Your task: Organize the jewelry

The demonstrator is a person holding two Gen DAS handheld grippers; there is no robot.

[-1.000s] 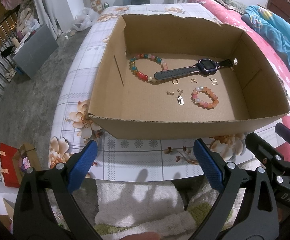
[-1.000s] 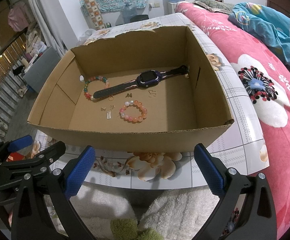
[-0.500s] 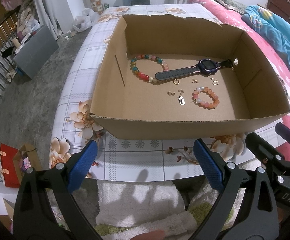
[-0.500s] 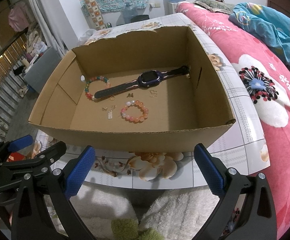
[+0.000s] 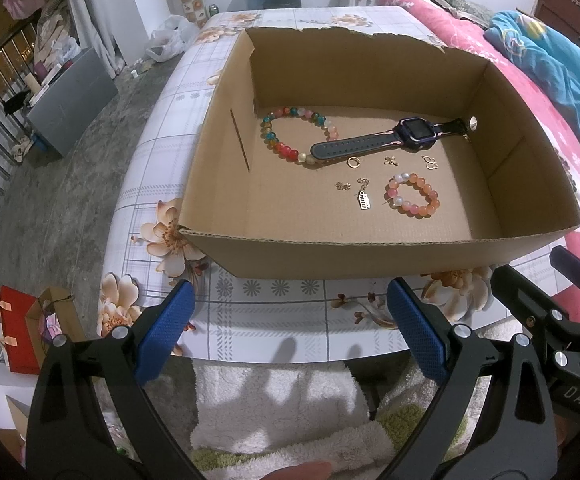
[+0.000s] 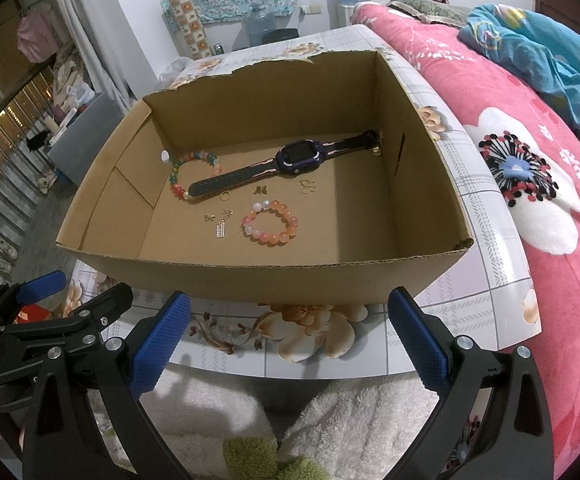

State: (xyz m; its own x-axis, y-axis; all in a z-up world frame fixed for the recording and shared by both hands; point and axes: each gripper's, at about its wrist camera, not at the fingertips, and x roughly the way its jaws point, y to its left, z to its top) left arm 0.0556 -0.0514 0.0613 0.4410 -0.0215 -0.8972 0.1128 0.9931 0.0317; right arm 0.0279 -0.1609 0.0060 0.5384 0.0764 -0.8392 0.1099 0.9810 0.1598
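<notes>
Both the left gripper (image 5: 286, 320) and right gripper (image 6: 288, 328) hang spread and empty at lower frame, before the cardboard box (image 5: 369, 256) holding a watch (image 5: 385, 142) and bracelets.

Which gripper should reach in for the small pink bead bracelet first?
Probably the right gripper. The pink bracelet lies almost straight ahead of it, while from the left gripper it sits off to the right. Both are open, empty, and outside the cardboard box.
</notes>
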